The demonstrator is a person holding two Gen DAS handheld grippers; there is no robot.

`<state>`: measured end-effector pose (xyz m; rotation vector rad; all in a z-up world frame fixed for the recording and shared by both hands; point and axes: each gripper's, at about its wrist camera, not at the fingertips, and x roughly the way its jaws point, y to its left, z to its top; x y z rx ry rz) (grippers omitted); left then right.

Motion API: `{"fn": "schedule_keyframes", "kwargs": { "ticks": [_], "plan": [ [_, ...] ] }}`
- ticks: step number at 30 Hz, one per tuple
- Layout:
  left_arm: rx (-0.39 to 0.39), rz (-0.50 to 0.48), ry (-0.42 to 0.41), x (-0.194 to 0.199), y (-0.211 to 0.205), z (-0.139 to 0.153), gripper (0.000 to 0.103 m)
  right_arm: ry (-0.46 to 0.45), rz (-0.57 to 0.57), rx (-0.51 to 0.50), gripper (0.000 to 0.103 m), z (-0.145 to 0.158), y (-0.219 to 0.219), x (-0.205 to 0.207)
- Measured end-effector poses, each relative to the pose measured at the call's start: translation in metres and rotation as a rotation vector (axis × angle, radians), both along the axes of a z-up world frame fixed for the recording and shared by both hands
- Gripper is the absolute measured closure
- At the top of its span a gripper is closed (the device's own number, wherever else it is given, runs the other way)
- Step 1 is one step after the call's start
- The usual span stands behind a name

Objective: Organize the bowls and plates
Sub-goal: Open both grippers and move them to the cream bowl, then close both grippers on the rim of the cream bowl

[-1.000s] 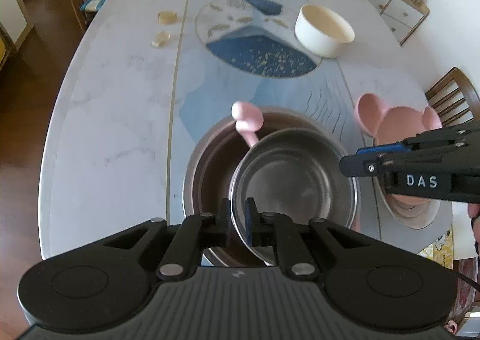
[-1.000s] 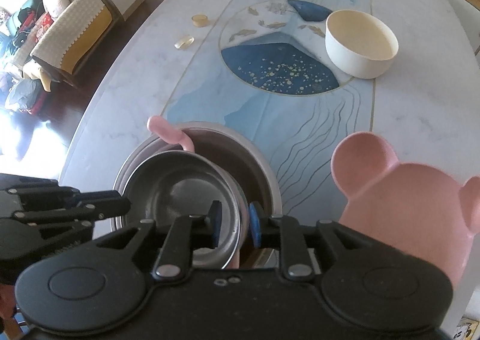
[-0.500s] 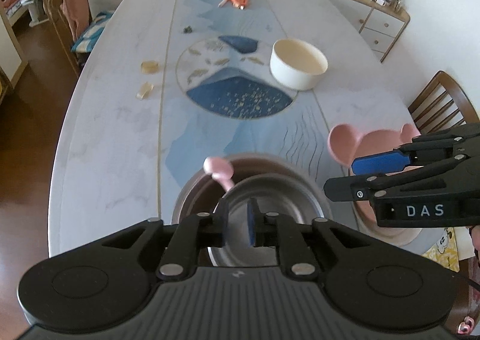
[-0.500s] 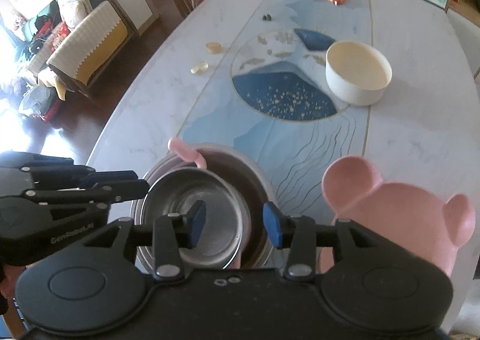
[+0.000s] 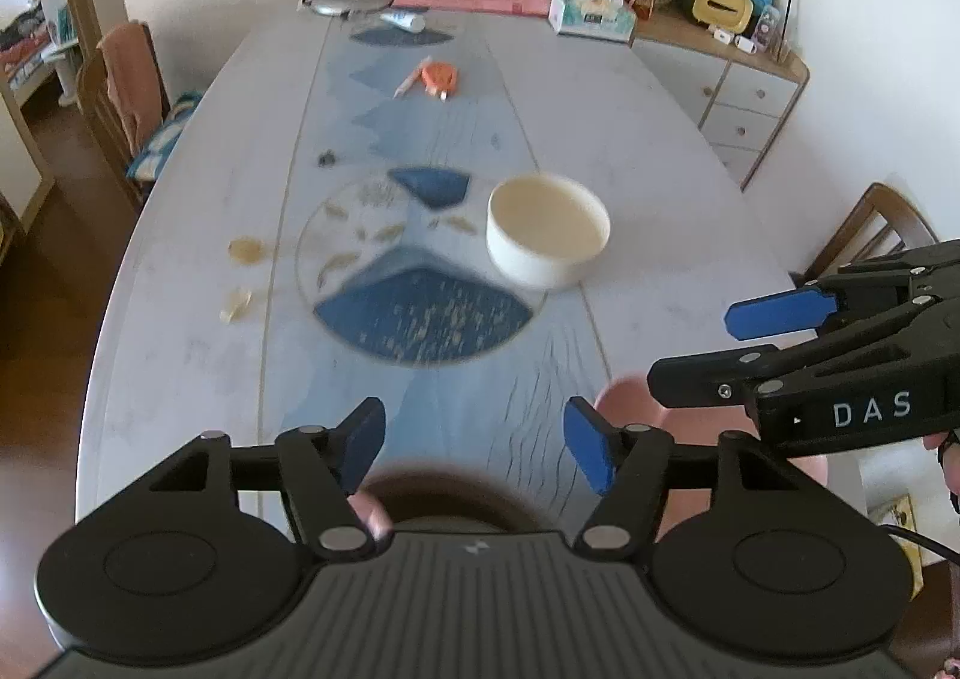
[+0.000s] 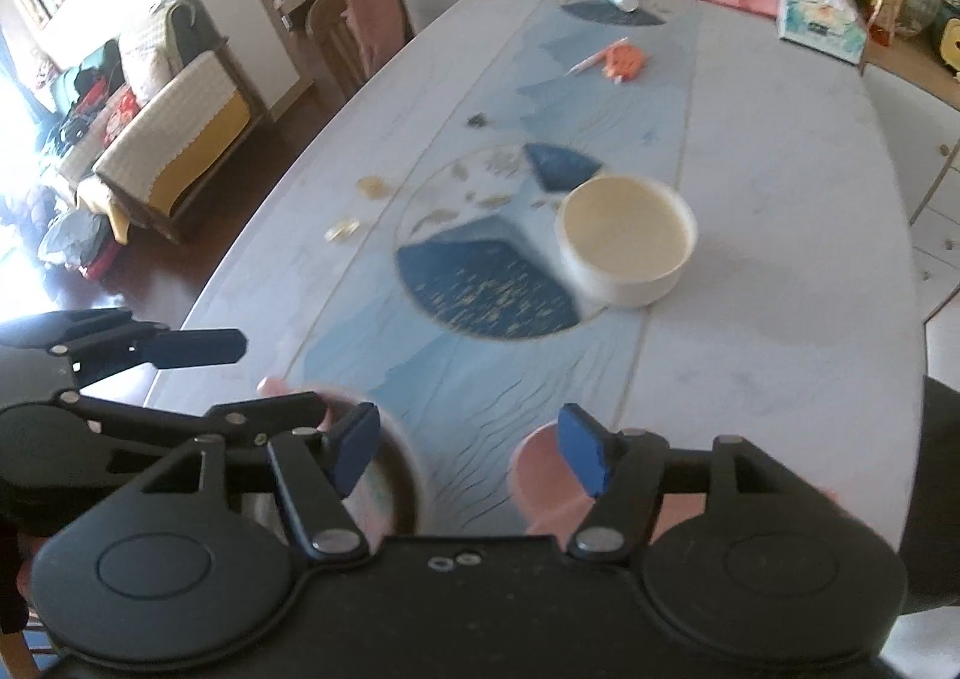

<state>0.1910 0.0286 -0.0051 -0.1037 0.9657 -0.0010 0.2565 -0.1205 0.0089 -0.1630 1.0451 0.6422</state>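
While both hand-held grippers (image 5: 474, 439) (image 6: 468, 448) spread, empty | cream bowl (image 5: 547, 229) on marbled table (image 5: 648, 151)

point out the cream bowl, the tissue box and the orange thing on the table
cream bowl (image 5: 547, 236), left wrist view, inside of the bowl
tissue box (image 5: 593, 14), left wrist view, front face
orange thing (image 6: 625, 60), right wrist view, its middle

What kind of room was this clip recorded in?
Most likely a home dining room opening onto a living area. A long oval table with a cream bowl fills the view, wooden chairs stand around it, and a sofa shows through the doorway beyond.
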Motion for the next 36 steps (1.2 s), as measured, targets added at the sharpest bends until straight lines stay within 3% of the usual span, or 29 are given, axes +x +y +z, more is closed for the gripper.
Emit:
{"fn": "schedule_keyframes", "kwargs": {
  "ticks": [6, 13, 19, 30, 34, 36],
  "plan": [
    [0.031, 0.019, -0.053, 0.04, -0.014, 0.008, 0.028, -0.031, -0.019, 0.011, 0.022, 0.008, -0.021, 0.04],
    [0.014, 0.087, -0.075, 0.096, -0.016, 0.007, 0.027, -0.046, -0.063, 0.039, 0.016, 0.011, -0.043, 0.093],
    [0.009, 0.144, -0.058, 0.146, -0.019, -0.008, 0.027, -0.011, -0.112, 0.059, 0.015, -0.004, -0.054, 0.141],
    [-0.016, 0.23, 0.056, 0.21, -0.018, -0.074, 0.027, 0.09, -0.12, 0.015, 0.027, -0.072, -0.041, 0.195],
    [0.013, 0.238, 0.072, 0.22, -0.022, -0.09, 0.029, 0.124, -0.115, 0.0, 0.032, -0.092, -0.035, 0.205],
    [0.013, 0.238, 0.085, 0.224, -0.023, -0.098, 0.035, 0.134, -0.112, -0.01, 0.036, -0.099, -0.032, 0.208]
  ]
}}
